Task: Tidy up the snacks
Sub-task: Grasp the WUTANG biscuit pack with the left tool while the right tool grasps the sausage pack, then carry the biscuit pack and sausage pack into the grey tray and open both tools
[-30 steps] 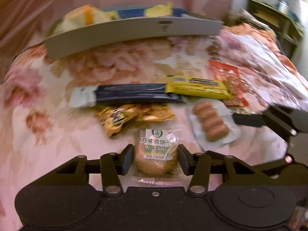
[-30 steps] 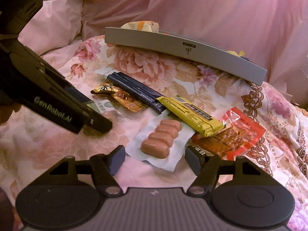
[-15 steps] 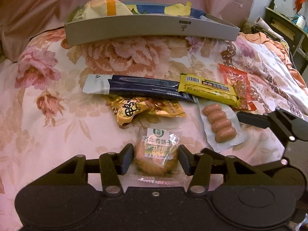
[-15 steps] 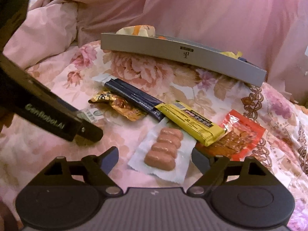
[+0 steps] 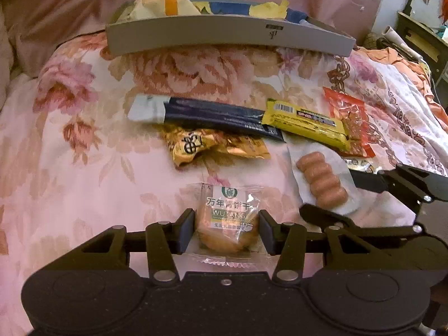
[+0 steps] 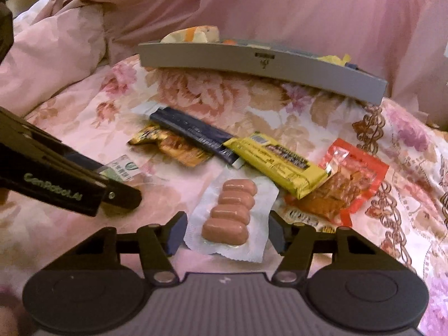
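Pinching a wrapped biscuit [image 5: 227, 225], the left gripper [image 5: 226, 231] has both pads pressed against the sides of the clear packet, low on the flowery bedspread [image 5: 70, 151]. Right next door, the right gripper [image 6: 227, 233] straddles the sausage pack [image 6: 231, 214], four little pink sausages on a white sheet; its jaws are closing in, but the pads sit just off the wrapper edges, not squeezing it yet.

Just past the biscuit there's a crinkly gold packet [image 5: 215, 147], and behind that a long dark blue bar [image 5: 207, 114] lying crosswise. A yellow bar [image 6: 277, 163] overlaps the blue one's end and rests on a red pouch [image 6: 350, 179] full of something orange-brown, which sits off to the right of the sausages.

Farther back, a grey tray [image 5: 229, 37] sits on the bedspread with a few snacks already inside: a pale bag with an orange stripe, plus yellow and blue wrappers poking over the rim. Pink bedding [image 6: 280, 8] is bunched up behind it.
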The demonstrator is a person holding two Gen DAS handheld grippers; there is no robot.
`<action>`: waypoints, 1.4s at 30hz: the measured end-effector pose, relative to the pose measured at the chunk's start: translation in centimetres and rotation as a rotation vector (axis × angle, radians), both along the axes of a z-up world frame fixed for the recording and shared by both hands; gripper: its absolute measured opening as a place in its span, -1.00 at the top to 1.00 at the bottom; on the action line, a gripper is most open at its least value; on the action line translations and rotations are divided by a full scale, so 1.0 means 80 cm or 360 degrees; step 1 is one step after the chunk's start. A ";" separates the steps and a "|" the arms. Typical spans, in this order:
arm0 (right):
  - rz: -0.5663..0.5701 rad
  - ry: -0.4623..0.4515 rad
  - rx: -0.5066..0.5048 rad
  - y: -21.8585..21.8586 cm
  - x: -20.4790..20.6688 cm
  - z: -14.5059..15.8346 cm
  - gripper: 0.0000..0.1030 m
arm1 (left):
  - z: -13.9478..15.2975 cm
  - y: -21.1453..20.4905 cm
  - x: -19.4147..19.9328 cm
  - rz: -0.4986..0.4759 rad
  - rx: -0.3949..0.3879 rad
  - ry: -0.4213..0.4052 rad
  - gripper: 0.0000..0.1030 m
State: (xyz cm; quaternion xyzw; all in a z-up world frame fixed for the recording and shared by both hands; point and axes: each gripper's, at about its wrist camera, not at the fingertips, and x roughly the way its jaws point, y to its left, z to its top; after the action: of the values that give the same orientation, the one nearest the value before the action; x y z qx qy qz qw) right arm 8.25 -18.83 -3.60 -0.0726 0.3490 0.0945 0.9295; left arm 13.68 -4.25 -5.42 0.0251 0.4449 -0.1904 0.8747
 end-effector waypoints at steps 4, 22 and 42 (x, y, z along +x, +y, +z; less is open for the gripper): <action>0.0037 0.0120 0.0024 -0.006 -0.011 0.010 -0.27 | 0.001 0.003 -0.008 0.0031 -0.0016 0.0035 0.01; 0.0035 0.0060 0.0016 0.002 -0.001 -0.010 -0.55 | -0.006 -0.002 -0.009 -0.0030 0.0034 0.0012 -0.10; 0.0112 -0.0004 -0.0192 0.024 -0.034 0.007 -0.01 | 0.005 -0.001 -0.035 0.0109 0.0058 -0.0006 0.02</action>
State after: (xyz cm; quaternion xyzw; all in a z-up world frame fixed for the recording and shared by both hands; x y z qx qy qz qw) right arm 5.55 -16.91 -3.06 -0.1408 0.3502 0.1058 0.9200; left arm 10.91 -4.37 -4.98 0.0262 0.4472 -0.1522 0.8810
